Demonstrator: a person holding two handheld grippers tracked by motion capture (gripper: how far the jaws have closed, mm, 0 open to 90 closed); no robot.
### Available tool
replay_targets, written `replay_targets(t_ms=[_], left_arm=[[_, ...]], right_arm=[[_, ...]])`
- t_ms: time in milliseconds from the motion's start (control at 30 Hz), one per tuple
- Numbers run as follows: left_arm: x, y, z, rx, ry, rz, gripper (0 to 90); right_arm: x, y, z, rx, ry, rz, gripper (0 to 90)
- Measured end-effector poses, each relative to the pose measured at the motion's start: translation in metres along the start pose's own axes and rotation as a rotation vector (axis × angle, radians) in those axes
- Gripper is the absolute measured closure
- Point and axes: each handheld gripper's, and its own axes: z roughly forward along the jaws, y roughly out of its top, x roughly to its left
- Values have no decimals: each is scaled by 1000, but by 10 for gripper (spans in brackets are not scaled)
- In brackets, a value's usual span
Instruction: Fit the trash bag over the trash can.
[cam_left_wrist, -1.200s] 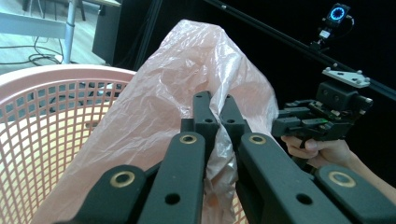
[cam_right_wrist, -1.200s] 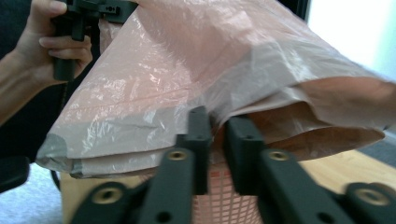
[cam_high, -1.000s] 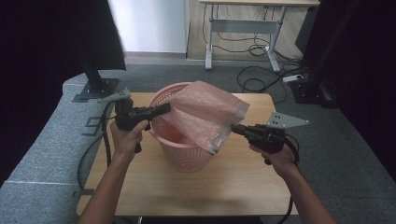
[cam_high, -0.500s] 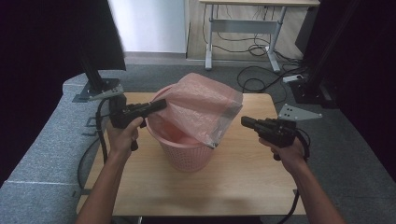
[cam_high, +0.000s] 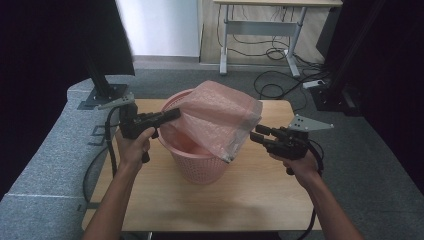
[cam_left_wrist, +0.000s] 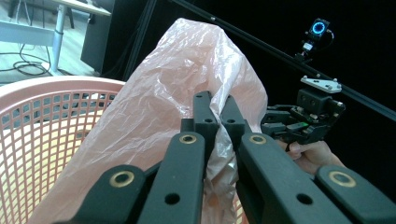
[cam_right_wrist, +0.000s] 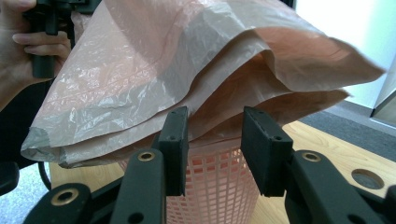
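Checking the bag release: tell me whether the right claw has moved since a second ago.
Yes. The right claw has let go of the pink bag, its jaws just opening, and pulled back from the basket toward the table's right edge.

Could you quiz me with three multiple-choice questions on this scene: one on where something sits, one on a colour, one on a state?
1. Where does the basket stand?
A. on the wooden table
B. on the grey floor
C. on the far desk

2. What colour is the plastic bag?
A. blue
B. pink
C. black

3. How is the bag held?
A. by both grippers
B. by the right gripper alone
C. by the left gripper alone

Answers:
1 A, the basket's foot rests on the tabletop between the two hands.
2 B, the thin film is pale pink like the basket.
3 C, the left jaws pinch a fold, while the right gripper, whose jaws have just been opening, stands open short of the bag.
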Motion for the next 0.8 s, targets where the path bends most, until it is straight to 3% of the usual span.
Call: replay_targets(t_ms=[333,467,800], left_arm=[[-2,-3,4,10,-9,5,886],[1,-1,0,3,-8,-7,885],[2,-3,3,12,-33,-14,883]], right_arm=[[10,10,6,-16,6,-40,732],[8,7,1,-44,39,-74,742],[4,4,1,-24,-6,-84,777]])
